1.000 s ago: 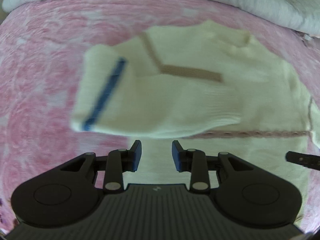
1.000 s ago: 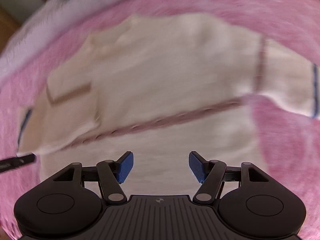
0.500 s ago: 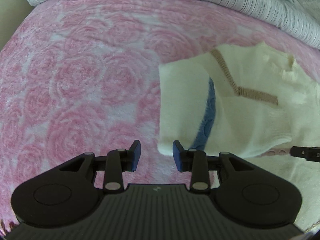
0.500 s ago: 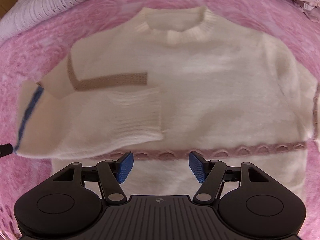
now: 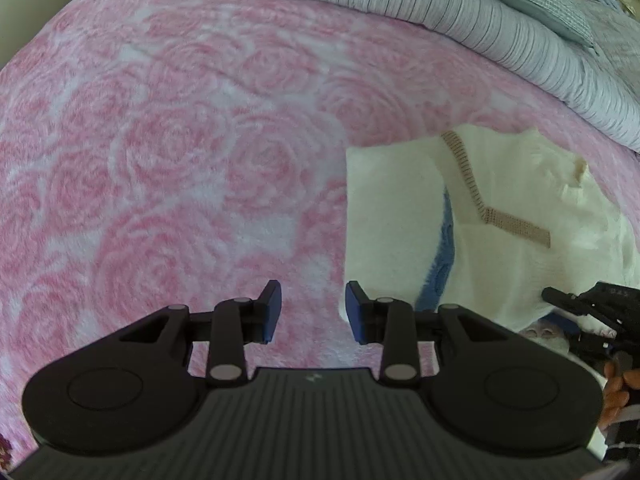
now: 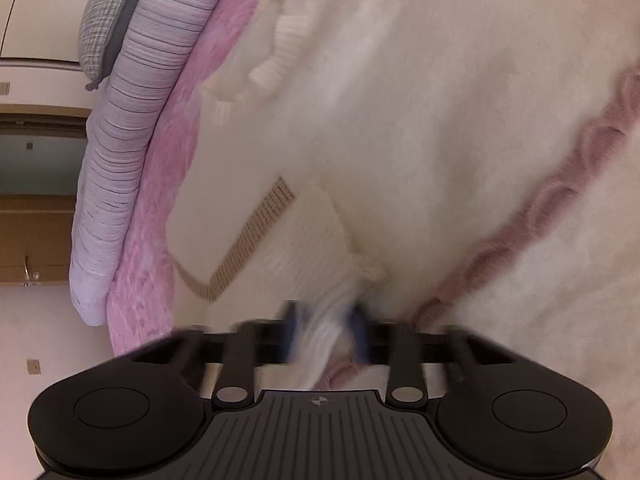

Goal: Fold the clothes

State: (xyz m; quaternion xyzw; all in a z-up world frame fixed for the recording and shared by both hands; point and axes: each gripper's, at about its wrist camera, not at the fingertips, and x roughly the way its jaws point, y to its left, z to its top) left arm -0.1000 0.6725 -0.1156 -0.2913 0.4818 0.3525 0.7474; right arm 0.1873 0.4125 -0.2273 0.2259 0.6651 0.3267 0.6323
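Since the earlier frame the right tool [image 6: 324, 330] had dropped and rolled onto the cream sweater [image 6: 420, 128], its jaws closing with a ribbed fold of the knit between them. The left tool [image 5: 313, 312] had drawn off sideways over the pink rose blanket [image 5: 168, 168], jaws partly spread and holding nothing. The sweater lay on the blanket, ahead and to the right of the left tool, its sleeve [image 5: 392, 216] folded across the body.

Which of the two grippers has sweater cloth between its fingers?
The right gripper: its fingers are closing on a bunch of the cream sweater. The left gripper has only the pink blanket showing between its fingers.
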